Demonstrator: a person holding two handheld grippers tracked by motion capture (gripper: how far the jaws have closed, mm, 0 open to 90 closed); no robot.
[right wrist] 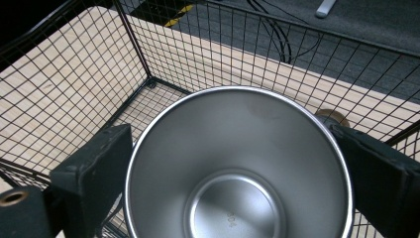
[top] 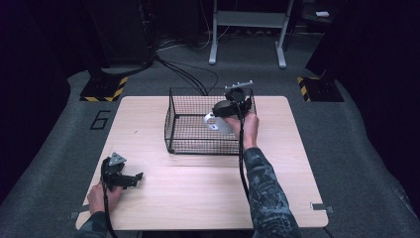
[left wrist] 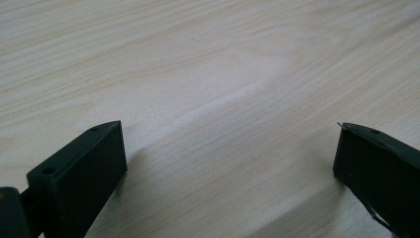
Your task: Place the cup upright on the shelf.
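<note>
High view: nearest, by the table's (top: 198, 193) front left corner, the left gripper (top: 132, 178) rests low over the wood in the person's left hand (top: 101, 196), well apart from everything else. Left gripper view has its jaws spread wide with bare wood grain between them, gripping nothing. Farther back, the right forearm reaches in over the front rim of the wire basket (top: 178, 134), which sits toward the table's far edge, about mid-width. The right gripper (top: 223, 116) hangs inside the basket near its right wall. Right gripper view shows its jaws clamped on either side of a steel cup (right wrist: 237, 168), mouth facing the camera, inside empty, held above the basket's mesh floor. Beyond the table, cables (top: 185, 72) cross grey carpet.
</note>
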